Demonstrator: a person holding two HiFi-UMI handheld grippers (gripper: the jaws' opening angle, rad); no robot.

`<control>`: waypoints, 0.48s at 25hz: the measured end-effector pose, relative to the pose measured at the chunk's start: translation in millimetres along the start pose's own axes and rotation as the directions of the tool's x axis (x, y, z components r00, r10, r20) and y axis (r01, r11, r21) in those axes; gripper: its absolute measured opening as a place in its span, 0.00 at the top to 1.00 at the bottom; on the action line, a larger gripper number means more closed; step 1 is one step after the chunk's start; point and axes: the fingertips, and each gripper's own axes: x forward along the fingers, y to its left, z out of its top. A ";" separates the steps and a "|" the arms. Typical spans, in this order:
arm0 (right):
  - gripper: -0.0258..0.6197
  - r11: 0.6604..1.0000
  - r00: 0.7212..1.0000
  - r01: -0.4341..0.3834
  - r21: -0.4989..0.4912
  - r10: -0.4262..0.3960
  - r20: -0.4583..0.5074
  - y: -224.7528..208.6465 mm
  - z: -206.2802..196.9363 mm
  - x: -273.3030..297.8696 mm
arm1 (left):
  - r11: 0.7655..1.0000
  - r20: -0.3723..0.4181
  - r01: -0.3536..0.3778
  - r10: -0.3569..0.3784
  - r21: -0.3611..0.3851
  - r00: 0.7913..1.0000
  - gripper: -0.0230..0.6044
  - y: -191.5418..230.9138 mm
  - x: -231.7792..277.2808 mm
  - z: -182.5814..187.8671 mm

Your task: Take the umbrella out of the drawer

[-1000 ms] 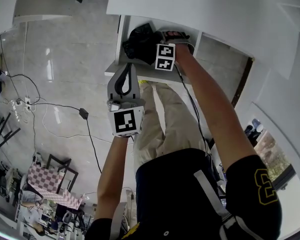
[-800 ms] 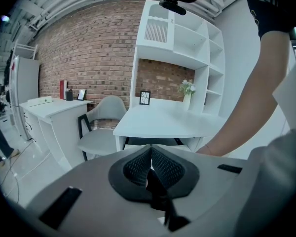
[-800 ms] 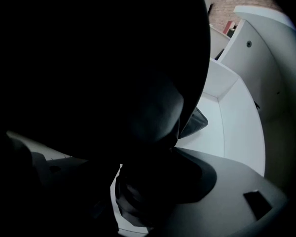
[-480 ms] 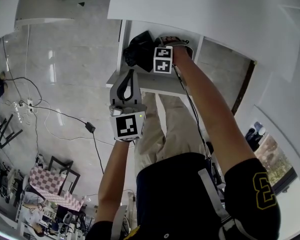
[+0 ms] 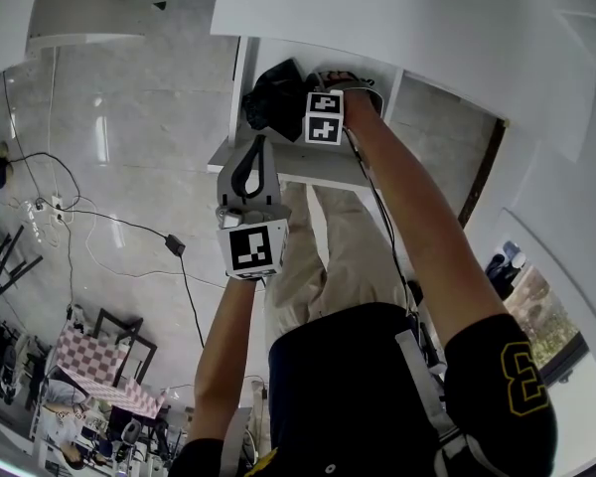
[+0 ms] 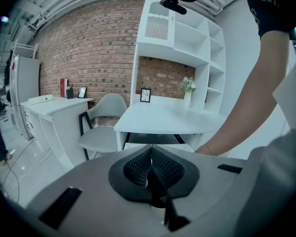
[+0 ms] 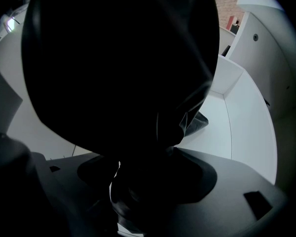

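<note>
umbrella (image 5: 271, 94) is a bundle of black crumpled fabric at the left end of the open drawer (image 5: 318, 165), just under the front edge of the white tabletop (image 5: 397, 13); its handle and full length cannot be made out. in the right gripper view the umbrella (image 7: 113, 58) fills most of the frame as a dark mass, with only a few glossy folds catching light at its lower right, and the smooth white drawer (image 7: 241, 127) wall and floor show past it on the right. the right gripper (image 5: 300, 105) reaches into the drawer, its jaw tips covered by the fabric in the head view; in its own view the right gripper (image 7: 138, 169) is in deep shadow, yet the jaws are seen clamped on a bunch of the fabric that rises straight out from between them. the left gripper (image 5: 255, 147) hangs in front of the drawer, apart from it, touching nothing. the left gripper (image 6: 150, 157) has its black ribbed pads pressed together with nothing between them. beyond it the tabletop (image 6: 163, 117) has a dark slot under it where the drawer (image 6: 153, 138) stands out, partly hidden by the gripper body, and the person's bare arm (image 6: 241, 112) reaches down to it from the right.
</note>
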 end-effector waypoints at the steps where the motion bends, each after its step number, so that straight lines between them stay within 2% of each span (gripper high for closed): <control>1: 0.42 1.000 1.000 0.001 0.003 -0.001 0.006 0.9 -0.6 -1.1 | 1.000 0.003 -0.003 0.003 -0.006 1.000 0.93 -0.5 -0.4 -0.1; 6: 0.50 1.000 1.000 -0.001 0.003 0.001 0.024 4.6 -1.5 -2.4 | 0.997 0.008 -0.033 0.034 -0.071 0.999 0.93 -2.8 2.4 4.7; 10: 0.52 1.000 1.000 -0.002 -0.001 0.002 0.026 7.7 -2.2 -1.2 | 1.000 0.000 0.000 0.000 -0.010 1.000 0.93 -9.1 1.6 -2.9; 12: 0.52 1.000 1.000 -0.001 -0.001 0.001 0.027 8.2 -0.8 -1.6 | 1.000 -0.003 0.004 -0.004 -0.002 1.000 0.93 -9.9 -0.2 -3.3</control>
